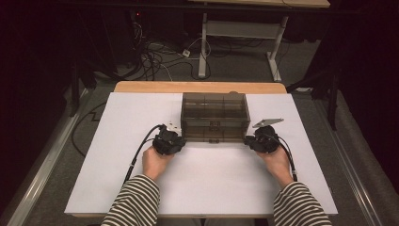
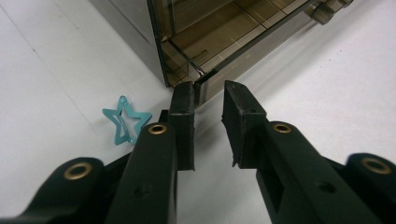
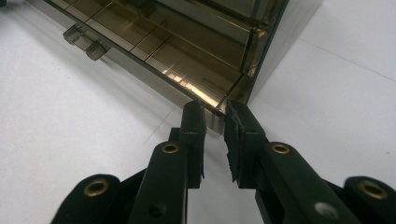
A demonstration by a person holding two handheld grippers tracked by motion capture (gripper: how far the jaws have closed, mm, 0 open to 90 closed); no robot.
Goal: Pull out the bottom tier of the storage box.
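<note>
A smoky, see-through drawer box point(image 1: 215, 115) stands at the middle of the white table point(image 1: 117, 179). My left gripper point(image 1: 180, 140) sits at the left front corner of its bottom drawer point(image 2: 219, 42). In the left gripper view my left gripper point(image 2: 208, 100) is open, with the drawer's corner edge just inside the left jaw tip and a wide gap beside it. My right gripper point(image 1: 248, 140) is at the right front corner. In the right gripper view my right gripper point(image 3: 215, 114) has narrow jaws with the corner of the bottom drawer point(image 3: 187, 70) filling the gap between the tips.
A teal star-shaped hair clip point(image 2: 125, 122) lies on the table just left of my left gripper, close to the box's side. Two small handles point(image 3: 84, 41) stick out of the drawer front. Cables and a desk frame point(image 1: 202, 52) are on the floor beyond the table.
</note>
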